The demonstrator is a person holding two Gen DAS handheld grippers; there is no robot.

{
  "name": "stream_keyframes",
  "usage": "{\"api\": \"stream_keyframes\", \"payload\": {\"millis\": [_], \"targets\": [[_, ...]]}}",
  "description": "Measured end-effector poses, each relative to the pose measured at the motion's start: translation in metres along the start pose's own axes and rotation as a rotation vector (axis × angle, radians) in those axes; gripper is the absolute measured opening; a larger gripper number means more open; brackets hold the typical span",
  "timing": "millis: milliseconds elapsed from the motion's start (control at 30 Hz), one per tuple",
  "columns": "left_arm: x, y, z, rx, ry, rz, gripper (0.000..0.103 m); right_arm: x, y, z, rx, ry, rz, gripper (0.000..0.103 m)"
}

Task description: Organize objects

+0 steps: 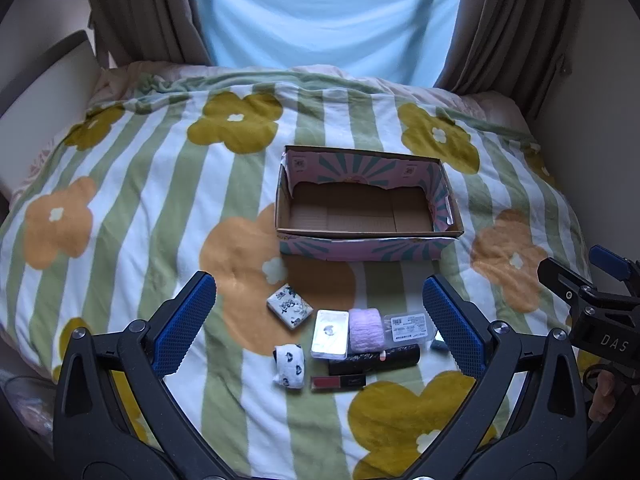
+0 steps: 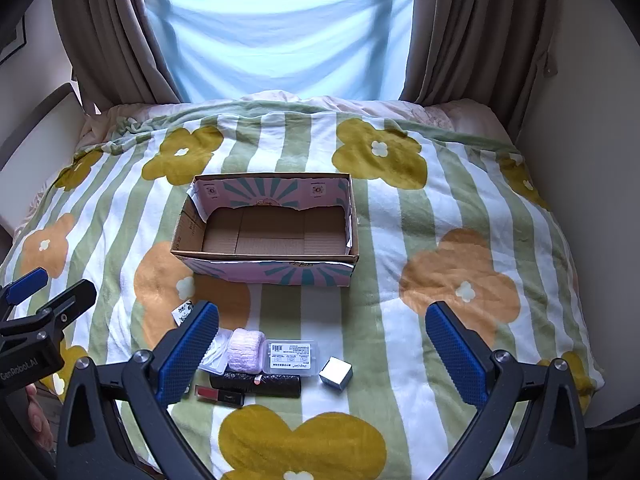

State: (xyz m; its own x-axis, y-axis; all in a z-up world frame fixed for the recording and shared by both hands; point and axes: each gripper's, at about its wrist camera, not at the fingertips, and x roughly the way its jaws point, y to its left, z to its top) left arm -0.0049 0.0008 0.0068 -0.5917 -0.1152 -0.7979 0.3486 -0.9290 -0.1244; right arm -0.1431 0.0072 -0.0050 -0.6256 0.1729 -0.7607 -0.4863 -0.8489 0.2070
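On the flowery bed blanket point(image 2: 400, 216) sits an open cardboard box point(image 2: 264, 258), nothing in it. Just in front, a cluster of small stuff: pink fuzzy roll point(image 2: 246, 350), clear labelled case point(image 2: 291, 357), black tube point(image 2: 256, 385), silver cube point(image 2: 337, 373). Left claw point(image 1: 320, 322) and right claw point(image 2: 322, 350) both gape wide, holding nothing.

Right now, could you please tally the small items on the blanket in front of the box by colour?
White with dark print: 2, a packet and a roll
Silver or clear: 3, a tin, a labelled case, a cube
Pink: 1, a fluffy roll
Black: 1, a tube
Red: 1, a lip tint
Total: 8
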Motion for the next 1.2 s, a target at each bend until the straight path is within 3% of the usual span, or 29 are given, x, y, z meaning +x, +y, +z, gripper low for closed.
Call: {"api": "stream_keyframes", "payload": {"millis": [767,933,1200], "targets": [[0.0050,0.0030,0.0051,-0.078,-0.007,0.123,0.103,0.0006,0.0030,0.0019,0.043,-0.011,-0.042,0.102],[0.0056,0.0026,0.0040,-0.107,-0.008,0.100,0.103,0.0007,0.0034,0.0021,0.052,-0.013,-0.052,0.103],[0.0060,0.0067,0.0030,-0.154,-0.009,0.124,0.103,0.0011,0.0033,0.0026,0.064,-0.015,-0.063,0.103]]}}
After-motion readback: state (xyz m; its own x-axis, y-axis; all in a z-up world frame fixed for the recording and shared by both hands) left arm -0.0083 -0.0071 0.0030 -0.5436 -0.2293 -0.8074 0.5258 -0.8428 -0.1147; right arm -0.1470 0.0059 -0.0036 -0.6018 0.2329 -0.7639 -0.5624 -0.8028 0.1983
